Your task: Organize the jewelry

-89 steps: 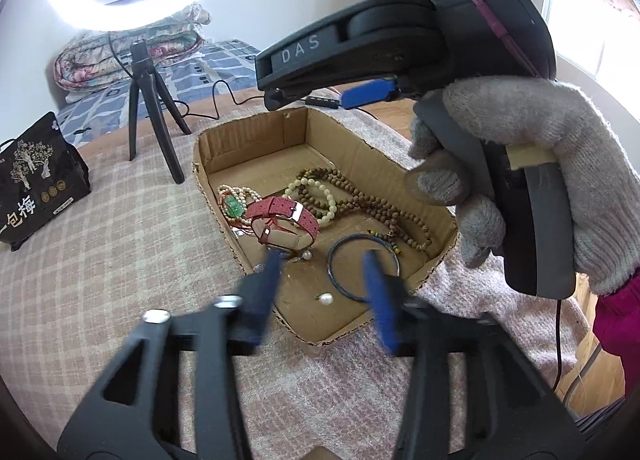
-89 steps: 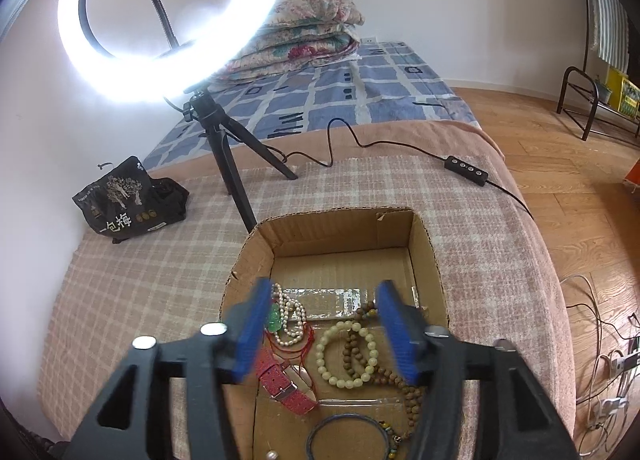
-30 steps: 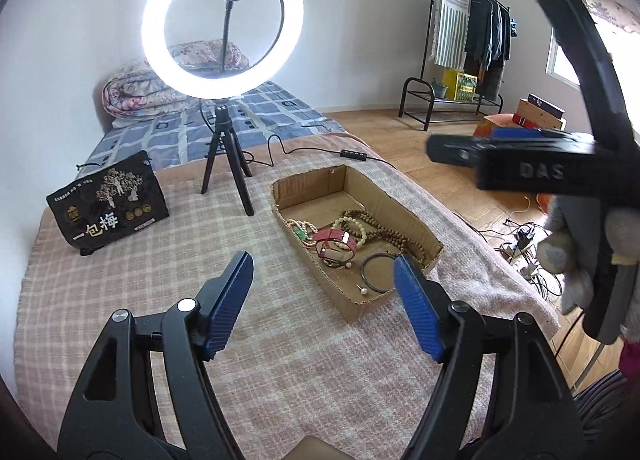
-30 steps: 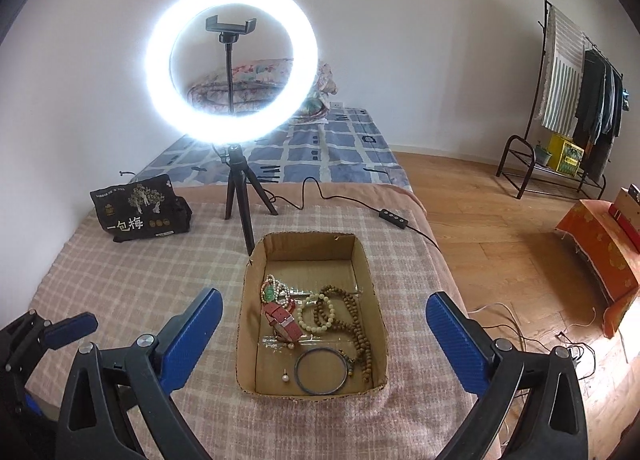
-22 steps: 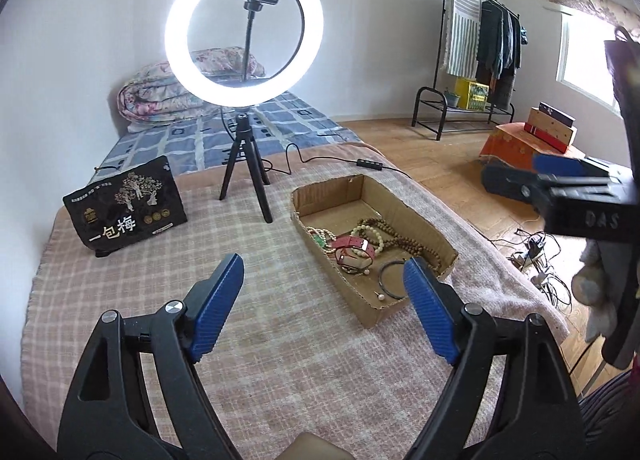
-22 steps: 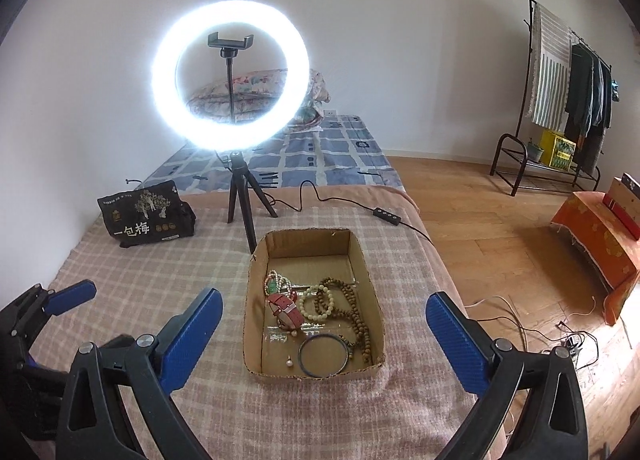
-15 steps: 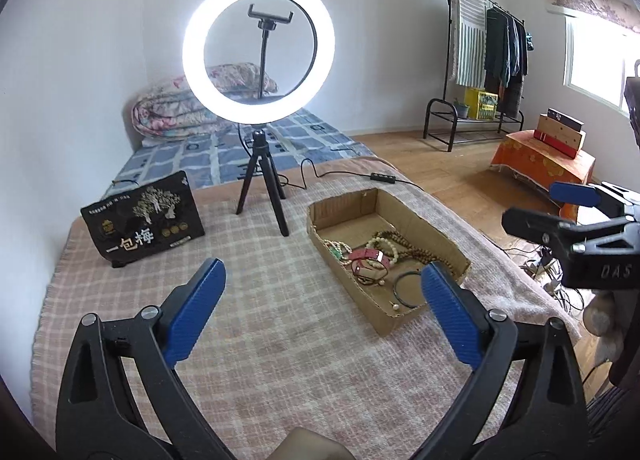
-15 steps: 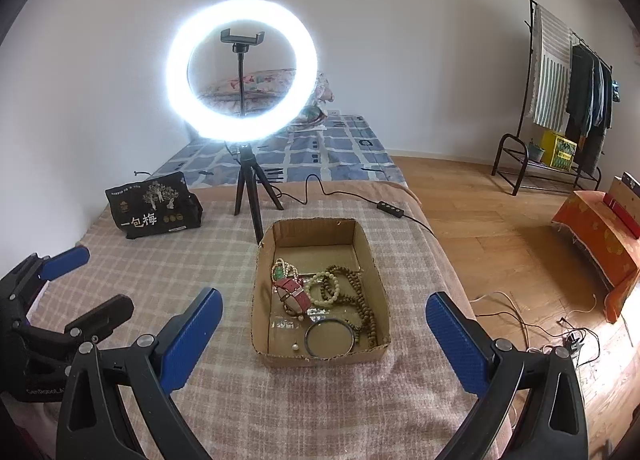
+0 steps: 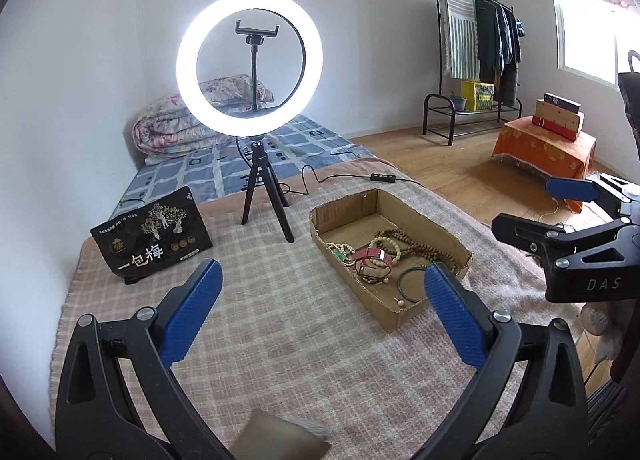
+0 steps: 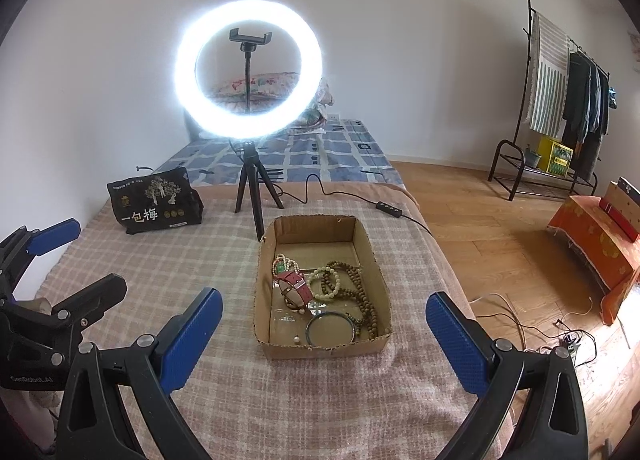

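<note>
Left gripper [image 9: 320, 308]: jaws just opened fully, nothing between them. Right gripper [image 10: 324, 332]: spread wide, empty. Shallow brown cardboard tray [image 10: 264, 284] of bead jewelry [image 10: 352, 292] lies ahead of both, untouched.

Blanket [image 10: 168, 260]: pink-and-cream plaid. Cardboard tray [image 10: 383, 288]: brown. Watch strap [image 10: 298, 284]: red. Gripper pads [image 10: 188, 340]: blue. Bag [image 10: 154, 202]: black.

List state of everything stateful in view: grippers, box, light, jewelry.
left gripper: open, jaws just been opening, nothing between them
right gripper: open, empty
cardboard box: open-topped, upright on the blanket
ring light: on, standing on its tripod
red watch: in the box
dark bangle: lying flat in the box
wooden bead strand: in the box
</note>
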